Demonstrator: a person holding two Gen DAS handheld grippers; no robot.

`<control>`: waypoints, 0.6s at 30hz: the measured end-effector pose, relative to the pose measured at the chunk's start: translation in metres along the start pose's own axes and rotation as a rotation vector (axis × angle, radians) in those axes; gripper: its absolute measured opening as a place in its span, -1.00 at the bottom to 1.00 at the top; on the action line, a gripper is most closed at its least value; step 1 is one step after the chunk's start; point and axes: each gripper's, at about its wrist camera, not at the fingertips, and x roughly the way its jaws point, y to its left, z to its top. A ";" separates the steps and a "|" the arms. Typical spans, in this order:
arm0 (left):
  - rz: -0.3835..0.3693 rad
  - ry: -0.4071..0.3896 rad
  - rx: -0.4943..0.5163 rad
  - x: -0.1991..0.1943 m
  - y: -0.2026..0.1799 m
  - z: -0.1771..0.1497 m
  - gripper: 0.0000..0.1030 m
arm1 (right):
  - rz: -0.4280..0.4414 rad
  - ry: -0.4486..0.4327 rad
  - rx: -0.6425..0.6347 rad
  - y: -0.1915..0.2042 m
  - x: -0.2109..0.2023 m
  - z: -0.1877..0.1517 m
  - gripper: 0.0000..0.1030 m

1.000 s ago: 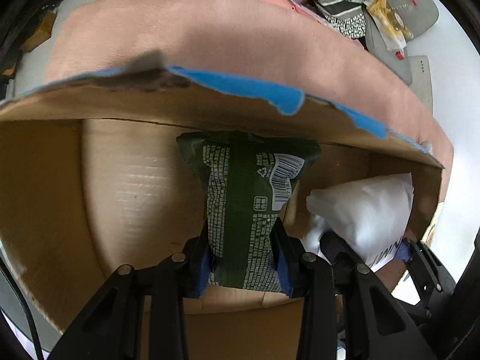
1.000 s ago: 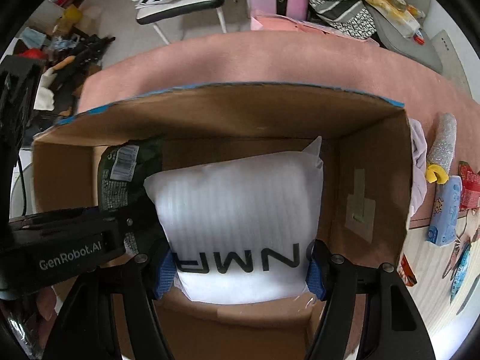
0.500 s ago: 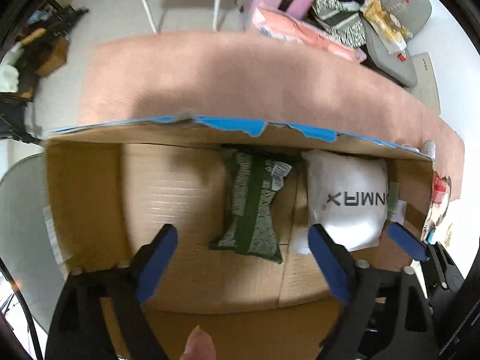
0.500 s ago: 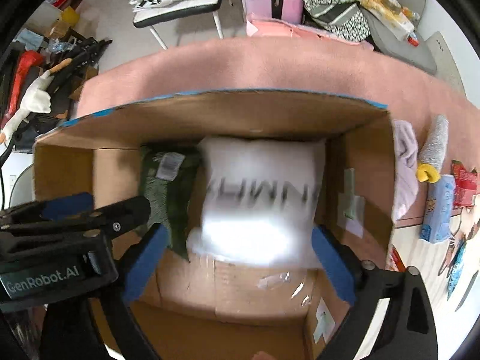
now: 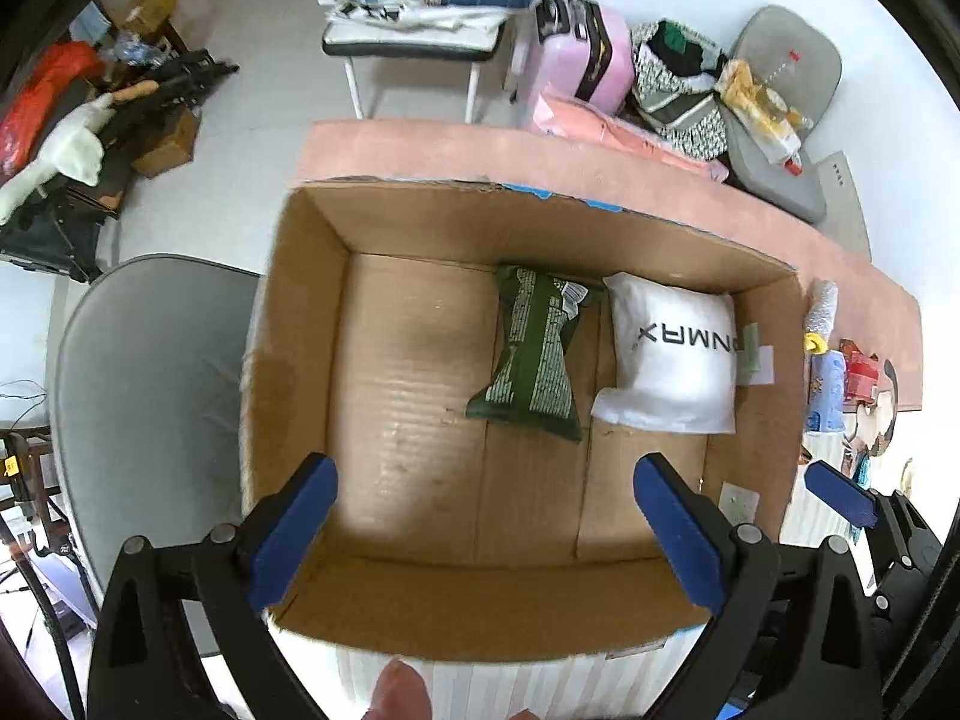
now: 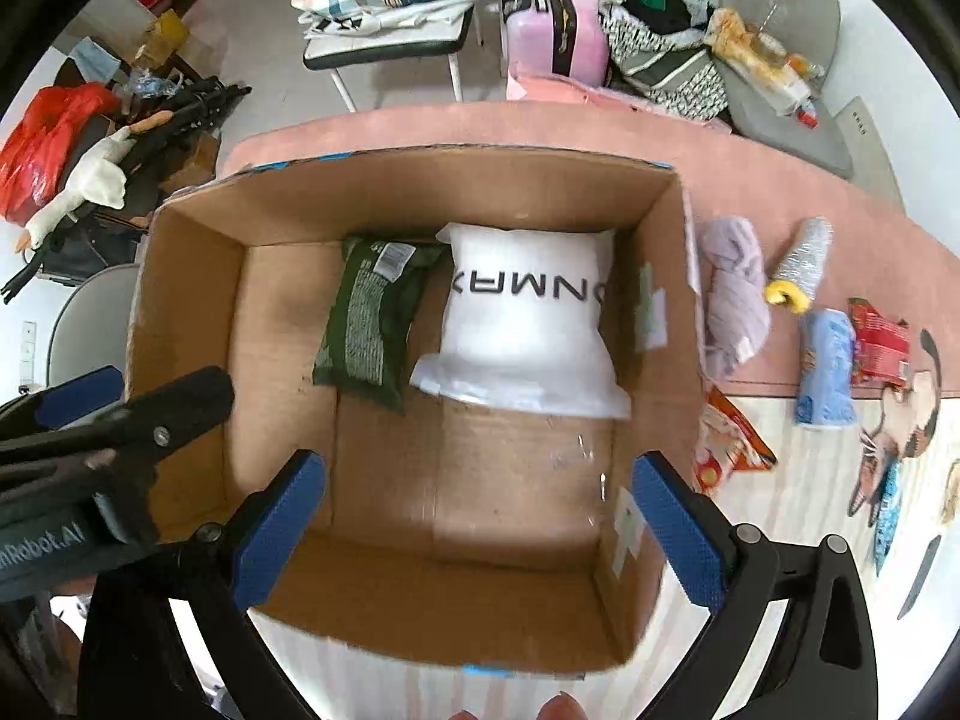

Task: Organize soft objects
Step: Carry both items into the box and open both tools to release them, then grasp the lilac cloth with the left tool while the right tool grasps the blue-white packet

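Observation:
An open cardboard box point(image 5: 300, 312) point(image 6: 180, 300) stands on the table. Inside it, at the far side, a dark green packet point(image 5: 531, 360) point(image 6: 372, 318) lies left of a white pillow pack with black letters point(image 5: 672, 360) point(image 6: 522, 324). My left gripper point(image 5: 480, 516) is open and empty, above the box's near edge. My right gripper point(image 6: 474, 510) is open and empty, also above the near part of the box. The left gripper point(image 6: 78, 420) shows at the left in the right wrist view.
Right of the box on the table lie a lilac cloth point(image 6: 735, 294), a silver roll with a yellow end point(image 6: 801, 267), a blue pack point(image 6: 825, 366), and red snack packets point(image 6: 879, 342). A grey chair point(image 5: 150, 396) stands left of the box. Floor clutter lies beyond.
Both grippers have opened, let go of the green packet and the white pillow pack in the box, and pulled back and up above the box.

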 end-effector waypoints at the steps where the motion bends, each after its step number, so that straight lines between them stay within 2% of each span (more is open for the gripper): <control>1: 0.010 -0.024 -0.001 -0.007 0.000 -0.005 0.96 | -0.004 -0.014 -0.001 0.000 -0.007 -0.006 1.00; 6: 0.039 -0.096 0.017 -0.036 -0.005 -0.034 0.96 | -0.002 -0.070 0.001 -0.005 -0.040 -0.038 1.00; 11: 0.044 -0.125 0.031 -0.053 -0.009 -0.059 0.96 | 0.011 -0.104 0.013 -0.010 -0.061 -0.063 1.00; 16: 0.042 -0.159 0.035 -0.069 -0.020 -0.075 0.99 | 0.056 -0.109 0.035 -0.020 -0.073 -0.081 1.00; 18: 0.024 -0.172 0.030 -0.075 -0.026 -0.077 0.99 | 0.101 -0.122 0.053 -0.030 -0.080 -0.087 1.00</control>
